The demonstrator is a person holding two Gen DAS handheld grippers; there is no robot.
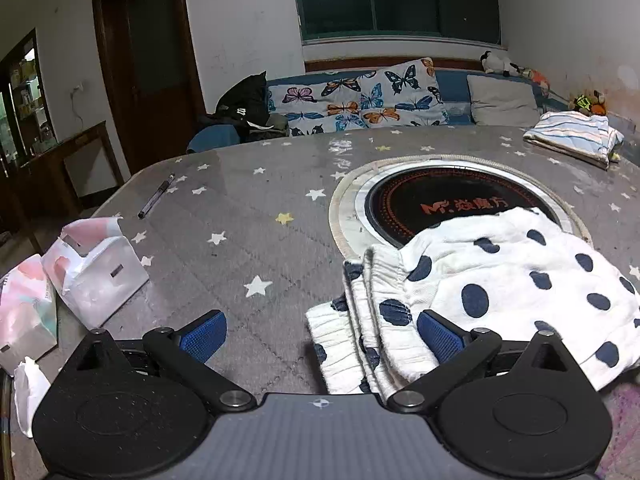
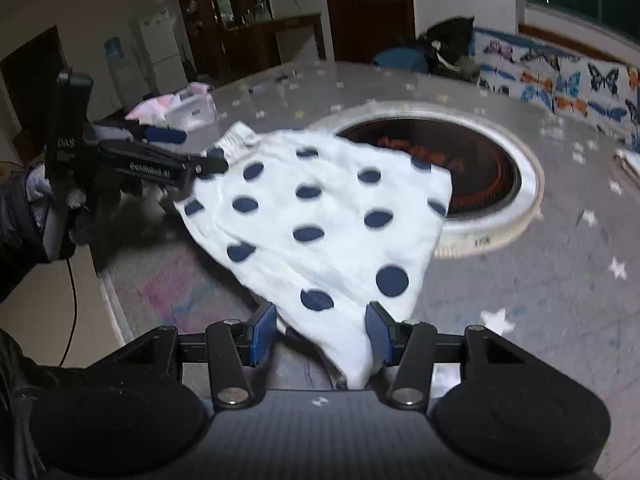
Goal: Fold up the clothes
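**Folding: polka-dot garment half over the hotplate**

Polka-dot garment [image 1: 500, 276] lies on the star-print table [image 1: 248, 200], far edge overlapping the round hotplate [image 1: 432, 200] at 12 o'clock. Left gripper [image 1: 320, 334] jaws spread, right pad touching the waistband. Right gripper [image 2: 320, 332] jaws half apart around a corner; cannot tell if pinching.

Right wrist view motion-blurred throughout: lettering on the round hotplate [image 2: 472, 176] unreadable. Polka-dot garment [image 2: 320, 232]: near corner drops behind the right tool [image 2: 320, 334] body; contact with its pads cannot be told. Garment covers the hotplate's near rim. Left wrist view: tissue pack [image 1: 24, 312] cut by left edge; left tool [image 1: 320, 334] body hides the garment's near waistband edge.
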